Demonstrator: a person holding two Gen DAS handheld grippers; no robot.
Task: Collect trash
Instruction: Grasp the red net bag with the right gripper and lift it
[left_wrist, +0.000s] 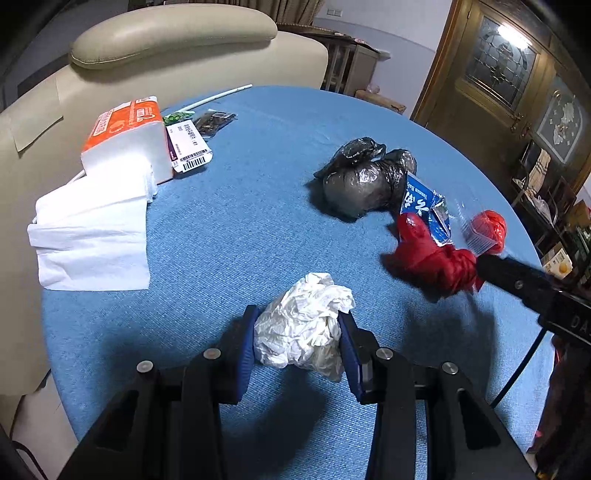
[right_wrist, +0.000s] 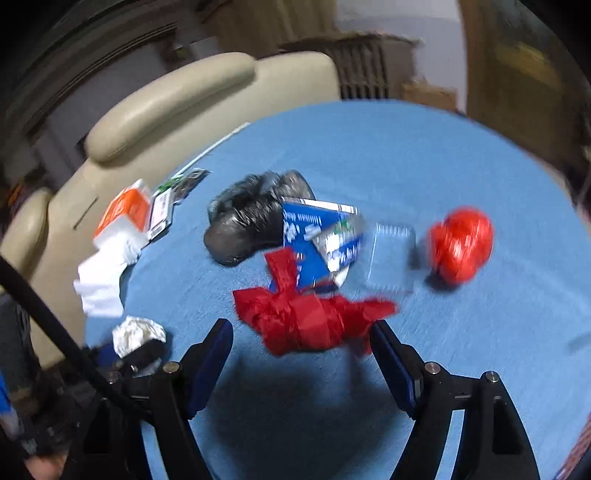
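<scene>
A crumpled white tissue wad (left_wrist: 306, 332) sits between the blue pads of my left gripper (left_wrist: 298, 317), which is shut on it just above the blue tablecloth (left_wrist: 240, 229). The wad (right_wrist: 138, 334) also shows at the lower left of the blurred right wrist view. A knotted red plastic bag (right_wrist: 303, 321) lies on the cloth between the fingers of my right gripper (right_wrist: 301, 326), which stands open around it. One right finger (left_wrist: 498, 266) touches the red bag (left_wrist: 432, 262).
Beyond the red bag lie a blue carton (right_wrist: 317, 236), a black plastic bag (right_wrist: 247, 225), a clear plastic piece (right_wrist: 391, 254) and a red ball of plastic (right_wrist: 461, 243). An orange tissue pack (left_wrist: 125, 136) with loose tissues (left_wrist: 92, 236) sits far left. A beige sofa (left_wrist: 166, 37) stands behind.
</scene>
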